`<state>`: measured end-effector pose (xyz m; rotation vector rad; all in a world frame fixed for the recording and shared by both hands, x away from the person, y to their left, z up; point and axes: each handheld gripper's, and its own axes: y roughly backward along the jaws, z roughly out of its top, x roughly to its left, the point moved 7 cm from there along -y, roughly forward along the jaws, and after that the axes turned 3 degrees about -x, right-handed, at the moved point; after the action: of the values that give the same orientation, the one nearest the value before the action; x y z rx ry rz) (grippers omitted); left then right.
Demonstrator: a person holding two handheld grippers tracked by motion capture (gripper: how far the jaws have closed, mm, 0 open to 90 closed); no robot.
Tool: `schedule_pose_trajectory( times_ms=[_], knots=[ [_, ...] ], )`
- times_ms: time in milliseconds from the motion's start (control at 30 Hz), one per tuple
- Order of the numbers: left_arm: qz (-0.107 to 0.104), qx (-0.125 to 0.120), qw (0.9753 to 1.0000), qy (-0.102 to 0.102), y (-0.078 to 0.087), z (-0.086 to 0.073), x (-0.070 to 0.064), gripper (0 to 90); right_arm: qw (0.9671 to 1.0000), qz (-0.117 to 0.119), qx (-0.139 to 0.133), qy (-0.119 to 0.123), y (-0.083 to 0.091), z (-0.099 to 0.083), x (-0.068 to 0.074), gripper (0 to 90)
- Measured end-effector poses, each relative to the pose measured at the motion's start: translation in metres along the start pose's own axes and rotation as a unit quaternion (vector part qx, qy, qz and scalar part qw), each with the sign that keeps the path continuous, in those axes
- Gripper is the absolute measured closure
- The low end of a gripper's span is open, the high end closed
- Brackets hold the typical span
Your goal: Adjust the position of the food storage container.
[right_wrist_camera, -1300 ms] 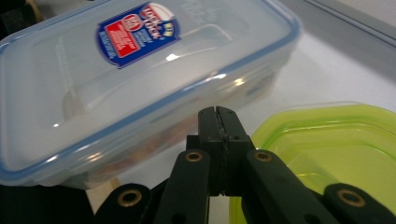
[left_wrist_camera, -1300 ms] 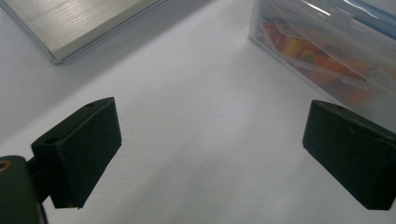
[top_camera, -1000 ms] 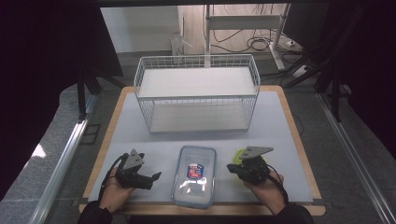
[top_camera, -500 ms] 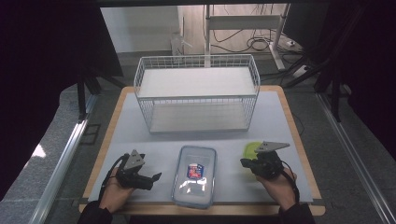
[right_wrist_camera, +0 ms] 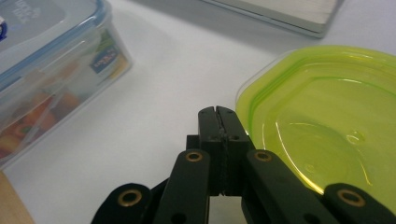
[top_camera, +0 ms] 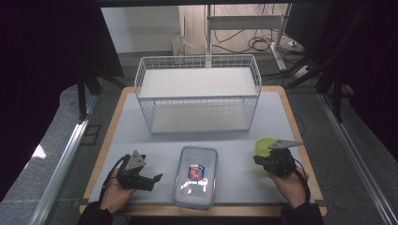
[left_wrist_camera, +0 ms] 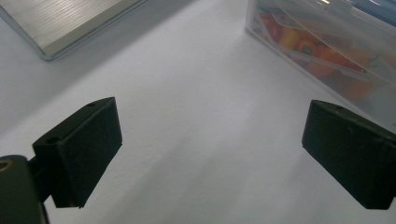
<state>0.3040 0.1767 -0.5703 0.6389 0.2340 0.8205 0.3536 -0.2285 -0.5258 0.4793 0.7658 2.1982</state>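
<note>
On the white mat (top_camera: 234,159) before the wire basket (top_camera: 197,93), my left gripper (top_camera: 157,177) rests with jaws wide apart, holding nothing, just left of the clear lidded food container (top_camera: 195,176) at near centre. That container looks rigid, smooth and loaded, so I'd pinch its rim. At right, my right gripper (right_wrist_camera: 218,112) is closed on nothing beside the light, slick green lid (right_wrist_camera: 327,121).

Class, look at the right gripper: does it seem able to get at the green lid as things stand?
Probably yes. The right gripper sits beside the green lid with only bare mat between them. Its jaws are shut, though, so they would have to open before taking the rim.
</note>
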Motion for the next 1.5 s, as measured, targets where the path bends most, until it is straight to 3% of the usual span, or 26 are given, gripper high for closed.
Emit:
schedule_pose_trajectory(
  times_ms=[300, 433, 567, 633, 733, 833, 867, 900, 933, 1033, 1067, 1100, 1167, 1233, 1333, 1500],
  knots=[
    [-0.004, 0.0, 1.0, 0.004, 0.0, 0.0, -0.001, 4.7, 0.9995, -0.031, -0.002, -0.011, 0.006, -0.002, -0.014, 90.0],
    [-0.023, -0.001, 0.9996, 0.015, 0.001, 0.001, -0.004, 5.8, 0.9995, -0.033, -0.002, -0.001, 0.006, -0.001, -0.007, 90.0],
    [-0.038, 0.011, 0.9992, 0.009, 0.002, 0.003, -0.01, 5.9, 0.9995, -0.02, -0.013, 0.018, 0.006, 0.003, 0.005, 90.0],
    [-0.06, 0.0, 0.9981, 0.013, 0.003, 0.006, -0.015, 7.5, 0.9995, -0.017, -0.015, 0.021, 0.005, 0.003, 0.007, 90.0],
    [-0.091, -0.007, 0.9957, 0.01, 0.006, 0.009, -0.023, 17.1, 0.9994, -0.004, -0.02, 0.028, 0.004, 0.005, 0.016, 90.0],
    [-0.131, -0.005, 0.9913, 0.003, 0.007, 0.009, -0.034, 38.2, 0.9992, 0.008, -0.025, 0.029, 0.002, 0.006, 0.025, 90.0],
    [-0.144, -0.001, 0.9895, -0.002, 0.007, 0.009, -0.038, 55.3, 0.9991, 0.013, -0.026, 0.029, 0.001, 0.006, 0.028, 90.0],
    [-0.148, 0.003, 0.989, -0.007, 0.006, 0.009, -0.041, 63.2, 0.9989, 0.024, -0.026, 0.03, -0.002, 0.006, 0.036, 90.0],
    [-0.154, 0.008, 0.988, -0.008, 0.005, 0.01, -0.045, 63.2, 0.9989, 0.024, -0.026, 0.03, -0.002, 0.006, 0.036, 90.0],
    [-0.183, 0.023, 0.9826, -0.02, 0.002, 0.01, -0.06, 83.3, 0.9978, 0.05, -0.017, 0.039, -0.009, 0.002, 0.054, 90.0],
    [-0.183, 0.023, 0.9826, -0.02, 0.002, 0.01, -0.06, 85.0, 0.9978, 0.05, -0.017, 0.039, -0.009, 0.002, 0.054, 90.0],
    [-0.19, 0.025, 0.9812, -0.024, 0.002, 0.01, -0.064, 86.4, 0.997, 0.063, -0.011, 0.044, -0.011, 0.0, 0.063, 90.0],
    [-0.2, 0.03, 0.9788, -0.032, 0.001, 0.009, -0.07, 87.2, 0.9965, 0.069, -0.009, 0.045, -0.012, -0.001, 0.067, 90.0],
    [-0.194, 0.033, 0.9799, -0.034, 0.001, 0.009, -0.072, 89.6, 0.9951, 0.086, -0.004, 0.049, -0.013, -0.005, 0.08, 90.0],
    [-0.198, 0.029, 0.9796, -0.019, 0.001, 0.01, -0.072, 89.6, 0.994, 0.096, -0.002, 0.053, -0.013, -0.007, 0.087, 90.0],
    [-0.201, 0.031, 0.9789, -0.016, 0.0, 0.011, -0.077, 89.6, 0.9919, 0.11, 0.005, 0.064, -0.01, -0.014, 0.103, 90.0]
  ],
)
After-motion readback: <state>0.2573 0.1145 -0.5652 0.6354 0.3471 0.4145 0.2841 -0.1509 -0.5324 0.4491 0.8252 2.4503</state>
